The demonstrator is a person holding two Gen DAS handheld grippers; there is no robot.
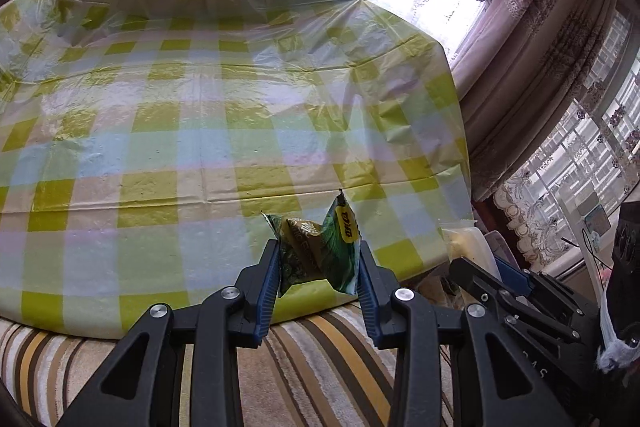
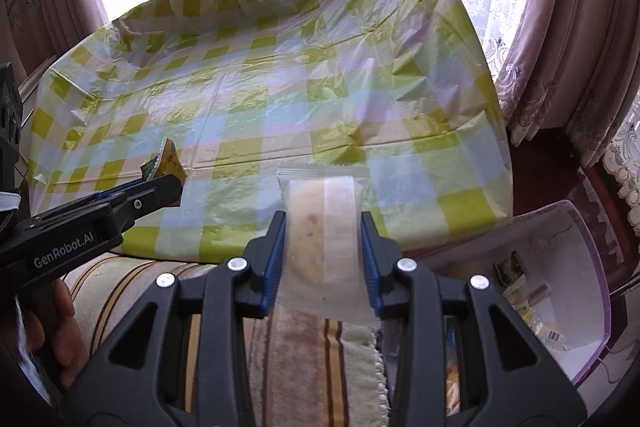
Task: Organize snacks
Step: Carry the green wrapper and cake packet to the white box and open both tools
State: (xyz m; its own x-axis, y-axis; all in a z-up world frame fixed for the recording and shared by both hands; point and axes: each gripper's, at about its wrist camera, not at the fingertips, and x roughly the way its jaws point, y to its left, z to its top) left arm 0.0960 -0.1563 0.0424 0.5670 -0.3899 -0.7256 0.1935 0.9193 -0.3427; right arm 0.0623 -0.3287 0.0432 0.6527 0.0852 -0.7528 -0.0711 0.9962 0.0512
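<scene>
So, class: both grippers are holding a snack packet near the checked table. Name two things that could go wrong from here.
1. The left gripper pinches the green packet so that it is crumpled; its contents may get crushed.
2. The right gripper holds the clear pastry packet by its sides; the soft pastry could be squashed, or slip out.
3. The plastic tablecloth lies wrinkled, so packets set down may slide.

Each hand-held gripper [image 1: 318,267] [image 2: 324,247] is black plastic with blue finger pads [image 2: 274,259], silver screws and white "GenRobot.AI" lettering.
</scene>
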